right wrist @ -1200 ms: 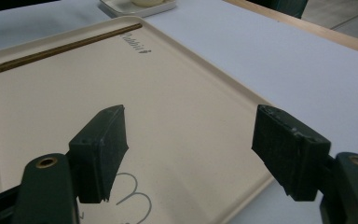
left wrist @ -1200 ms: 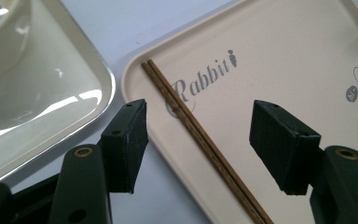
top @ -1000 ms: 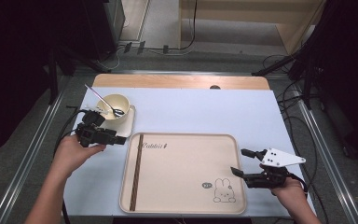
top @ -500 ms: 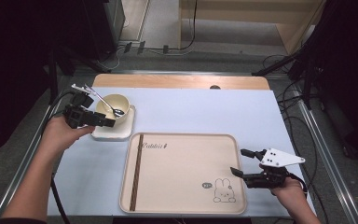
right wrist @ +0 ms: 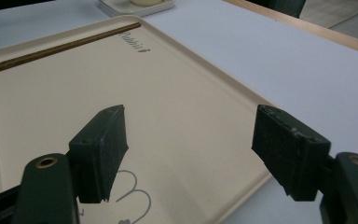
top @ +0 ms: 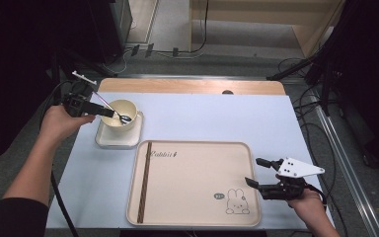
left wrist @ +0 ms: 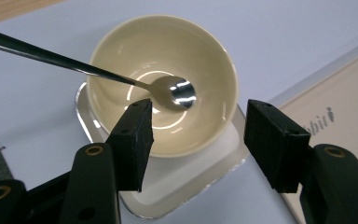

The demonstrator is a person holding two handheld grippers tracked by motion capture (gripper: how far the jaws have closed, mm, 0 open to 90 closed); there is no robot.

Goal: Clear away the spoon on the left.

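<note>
High view first: we see the left claw [top: 109, 113] has travelled up and leftward since a second ago, from the near-left corner of the tray to the rim of the cream ceramic bowl [top: 122, 111], with the left hand [top: 61, 122] now farther back on the pale blue tabletop [top: 217, 118]. In the left gripper view that claw [left wrist: 198, 133] stands wide open with nothing between its pads, one jaw over the near rim of the bowl [left wrist: 168, 56] and the other out past its side. The bowl is round, glossy and pale yellow inside, and it sits on a small white square saucer with rounded corners [left wrist: 200, 184]. A thin shiny metal spoon [left wrist: 172, 91] lies in it, its head resting near the bottom and its long handle slanting out over the far-left rim. To the right lies the large beige rectangular tray with a brown stripe and a rabbit drawing [top: 192, 182], which has not shifted. The right claw [top: 256, 172] has stayed at the tray's near-right edge, and in the right gripper view it [right wrist: 189, 149] is spread wide and holds nothing.
</note>
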